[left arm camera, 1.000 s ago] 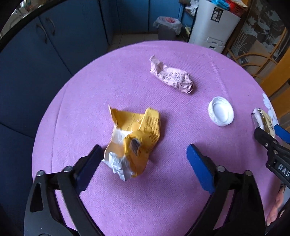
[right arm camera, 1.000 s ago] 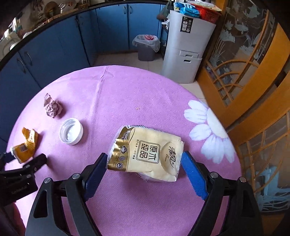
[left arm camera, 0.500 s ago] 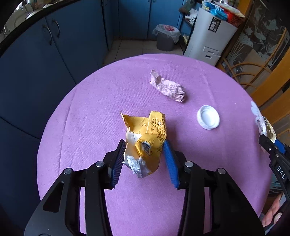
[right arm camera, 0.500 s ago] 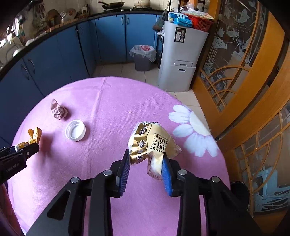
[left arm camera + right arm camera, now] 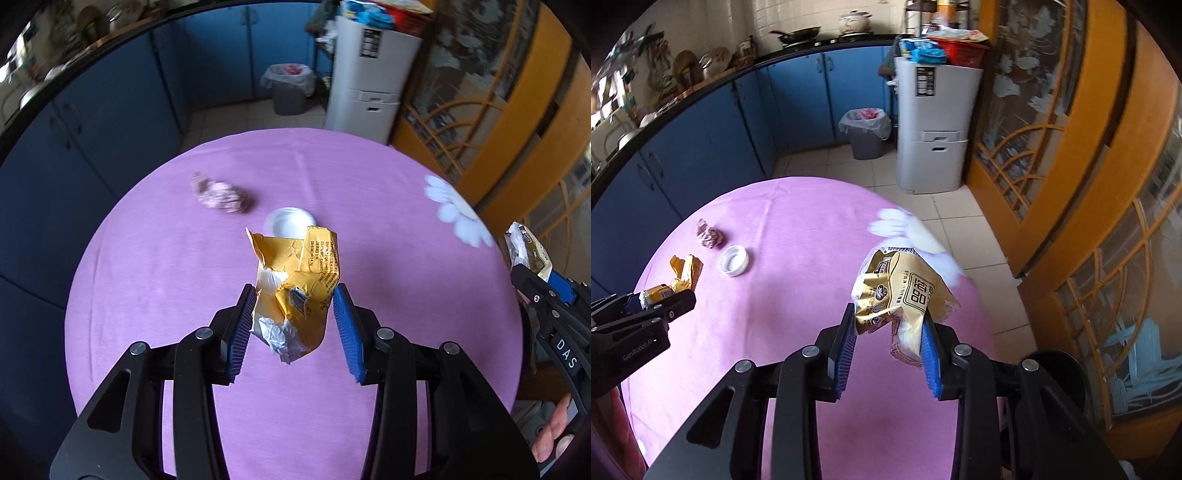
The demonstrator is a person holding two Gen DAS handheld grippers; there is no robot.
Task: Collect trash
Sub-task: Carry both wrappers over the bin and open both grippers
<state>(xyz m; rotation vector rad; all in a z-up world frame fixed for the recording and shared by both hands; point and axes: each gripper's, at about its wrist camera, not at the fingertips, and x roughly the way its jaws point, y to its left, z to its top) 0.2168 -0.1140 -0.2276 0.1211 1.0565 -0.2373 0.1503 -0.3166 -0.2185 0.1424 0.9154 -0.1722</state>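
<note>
My left gripper (image 5: pixel 295 301) is shut on a crumpled yellow wrapper (image 5: pixel 301 284) and holds it above the purple round table (image 5: pixel 147 295). My right gripper (image 5: pixel 888 315) is shut on a beige snack bag (image 5: pixel 901 291), lifted over the table's right side. A crumpled pink wrapper (image 5: pixel 221 194) and a white lid (image 5: pixel 290 221) lie on the table beyond the left gripper. They also show in the right wrist view, the pink wrapper (image 5: pixel 709 234) next to the lid (image 5: pixel 733 260). The left gripper (image 5: pixel 665 301) shows there at the left with the yellow wrapper (image 5: pixel 685 271).
A grey trash bin with a liner (image 5: pixel 866 133) stands on the tiled floor past the table, beside a white drawer unit (image 5: pixel 934 129). Blue cabinets (image 5: pixel 701 140) run along the back and left. An orange glass door (image 5: pixel 1071 166) is on the right.
Both grippers closed on their trash and lifted it off the table. Both have risen and tilted toward the far side of the room.
</note>
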